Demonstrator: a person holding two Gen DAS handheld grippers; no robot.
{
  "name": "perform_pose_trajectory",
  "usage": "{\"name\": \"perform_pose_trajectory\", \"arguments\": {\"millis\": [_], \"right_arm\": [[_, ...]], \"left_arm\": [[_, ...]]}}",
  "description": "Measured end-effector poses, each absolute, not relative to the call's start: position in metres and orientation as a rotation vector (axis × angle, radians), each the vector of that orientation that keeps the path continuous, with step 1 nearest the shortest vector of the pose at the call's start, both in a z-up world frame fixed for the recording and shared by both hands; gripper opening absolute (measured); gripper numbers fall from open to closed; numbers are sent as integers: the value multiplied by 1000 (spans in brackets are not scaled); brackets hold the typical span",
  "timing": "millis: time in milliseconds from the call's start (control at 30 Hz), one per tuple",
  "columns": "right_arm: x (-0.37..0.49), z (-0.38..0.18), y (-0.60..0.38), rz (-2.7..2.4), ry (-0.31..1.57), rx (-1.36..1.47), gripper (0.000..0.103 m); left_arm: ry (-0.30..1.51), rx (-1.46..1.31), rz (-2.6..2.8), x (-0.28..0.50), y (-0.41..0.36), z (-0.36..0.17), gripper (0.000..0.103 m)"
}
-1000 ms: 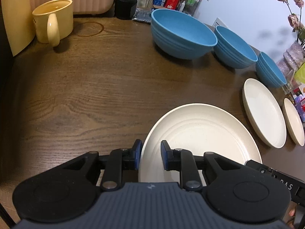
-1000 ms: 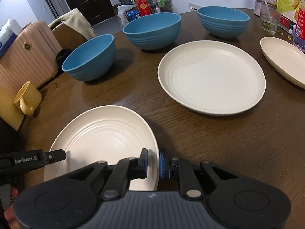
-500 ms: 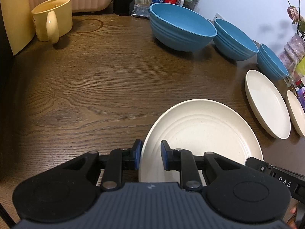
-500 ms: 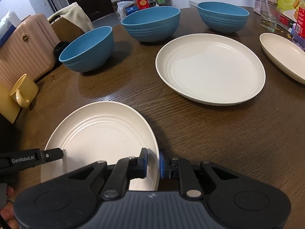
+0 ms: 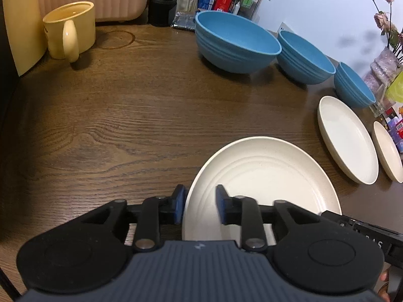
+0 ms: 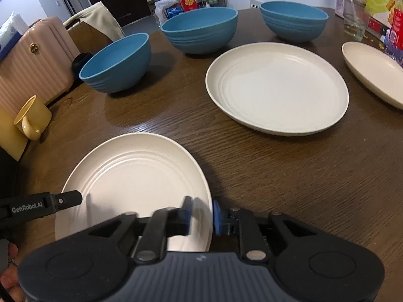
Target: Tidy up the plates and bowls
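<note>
Both jaws opening, near plate [image 5: 262,183] rim between pads of left gripper [image 5: 199,207] and right gripper [image 6: 200,214], near tabletop [image 5: 126,125] edge. Risk: uneven release skids it (off edge).

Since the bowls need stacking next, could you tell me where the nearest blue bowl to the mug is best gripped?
Grip the large blue bowl at its rim, one finger inside and one outside, coming from above on its near side. It stands upright and open, and its rounded wall is too wide to span. The neighbouring bowl crowds its far-right side.
</note>
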State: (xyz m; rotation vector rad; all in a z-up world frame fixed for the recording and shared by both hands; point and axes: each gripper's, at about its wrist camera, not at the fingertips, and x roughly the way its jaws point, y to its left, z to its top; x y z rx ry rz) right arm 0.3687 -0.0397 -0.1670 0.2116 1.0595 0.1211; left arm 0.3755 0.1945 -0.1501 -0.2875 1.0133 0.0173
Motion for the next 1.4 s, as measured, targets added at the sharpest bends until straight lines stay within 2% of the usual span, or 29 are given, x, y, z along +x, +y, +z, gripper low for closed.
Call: {"name": "perform_pose_trajectory", "arguments": {"millis": [67,167,200,267,300,367,433,467,1400], "right_arm": [[367,-163,-39,124,1046,210,56],[363,-154,-39,123,1018,199,77],[362,-152,-39,122,1012,197,80],[360,-147,-40,122,998,192,89],[358,-145,-40,120,992,189,90],[355,-142,-40,114,985,183,93],[352,-141,-41,111,985,180,102],[350,-140,-41,107,985,179,103],[308,-109,-56,65,933,185,103]], "left_arm": [[994,-285,18,373,195,-146,44],[967,-272,18,369,195,-139,57],[957,-270,16,367,195,-136,61],[937,-269,15,363,196,-132,79],[926,-271,12,361,197,-130,83],[909,-279,4,358,198,-127,103],[889,-284,2,355,199,-124,103],[889,-284,-5,354,199,-123,103],[846,-273,-92,319,184,-98,103]]}}
